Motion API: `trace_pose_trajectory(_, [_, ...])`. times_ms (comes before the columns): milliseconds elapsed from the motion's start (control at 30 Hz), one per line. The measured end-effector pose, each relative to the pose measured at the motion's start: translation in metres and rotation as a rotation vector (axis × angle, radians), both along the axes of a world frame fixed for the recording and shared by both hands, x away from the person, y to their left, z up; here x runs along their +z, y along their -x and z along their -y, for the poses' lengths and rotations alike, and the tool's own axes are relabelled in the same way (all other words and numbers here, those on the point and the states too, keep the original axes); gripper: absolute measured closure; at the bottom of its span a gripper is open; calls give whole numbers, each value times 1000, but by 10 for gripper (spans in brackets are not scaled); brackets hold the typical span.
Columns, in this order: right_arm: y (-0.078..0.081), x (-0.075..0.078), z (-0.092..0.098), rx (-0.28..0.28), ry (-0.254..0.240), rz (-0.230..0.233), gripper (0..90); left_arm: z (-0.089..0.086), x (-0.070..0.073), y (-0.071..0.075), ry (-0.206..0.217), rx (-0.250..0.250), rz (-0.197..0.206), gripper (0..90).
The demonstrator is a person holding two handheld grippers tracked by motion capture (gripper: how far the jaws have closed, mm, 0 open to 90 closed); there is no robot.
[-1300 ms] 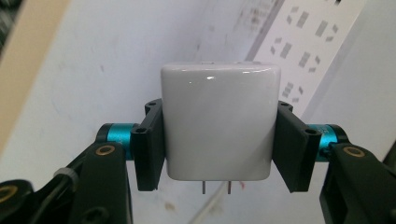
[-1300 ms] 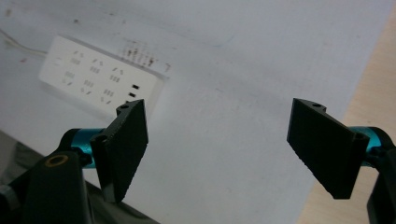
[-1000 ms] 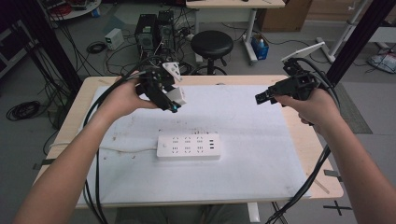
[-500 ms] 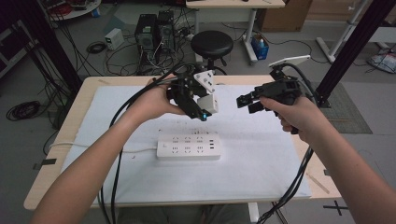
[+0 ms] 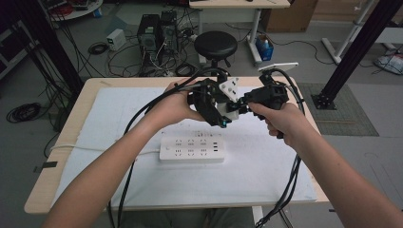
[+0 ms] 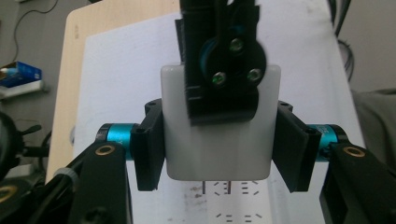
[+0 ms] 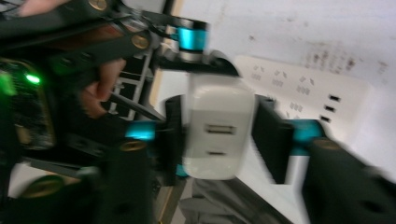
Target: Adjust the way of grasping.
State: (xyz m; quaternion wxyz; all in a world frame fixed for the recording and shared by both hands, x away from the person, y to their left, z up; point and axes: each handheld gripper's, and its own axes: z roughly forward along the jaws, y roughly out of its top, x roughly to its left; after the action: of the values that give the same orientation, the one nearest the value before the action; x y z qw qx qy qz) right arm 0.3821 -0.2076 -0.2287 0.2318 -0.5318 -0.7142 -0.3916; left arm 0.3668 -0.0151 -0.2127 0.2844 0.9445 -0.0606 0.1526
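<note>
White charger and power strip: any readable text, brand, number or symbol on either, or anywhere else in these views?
None can be read.
White charger: two port openings on its face, no legible print.
Power strip: sockets and ports show, no readable label.
White mat: faint dark marks, too blurred to read.
Blue box on the floor: label too small to read.
</note>
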Motion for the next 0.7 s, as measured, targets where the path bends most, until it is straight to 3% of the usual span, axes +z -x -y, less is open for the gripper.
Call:
trace_pose_trajectory(133, [-2,-8,4,-8,-38,-3,602,4,-3,3,-13,4,45,426])
trace_pose_trajectory(300, [-2,-11,7,-17,-42,1,612,7,-7,5,-29,0,89,425])
trace_pose_trajectory(367, [-2,-11,7,-18,-41,13,623,7,-7,5,-33,2,99,423])
trace_pose_trajectory(400, [-2,-10,7,-16,-33,26,623,5,-6,3,-30,16,85,420])
trace_pose_trajectory(500, [-3,-8,10,-28,-6,65,623,-4,-5,0,-46,54,76,300])
trace_pose_trajectory(533, [-4,-2,19,-30,29,106,623,-22,-2,-7,-86,108,47,299])
trace_pose_trajectory(567, [-3,4,24,-27,70,146,623,-22,-2,-7,-86,108,47,287])
trace_pose_trajectory(600, [-3,8,28,0,117,192,623,-46,-1,-16,-127,181,-26,273])
trace_pose_trajectory(633, [-4,13,32,26,150,218,623,-46,-1,-16,-127,181,-26,273])
trace_pose_trajectory(667, [-4,19,35,34,211,276,623,-59,-1,-20,-160,229,-70,272])
trace_pose_trajectory(700, [-4,24,37,61,269,323,623,-84,0,-28,-230,317,-139,272])
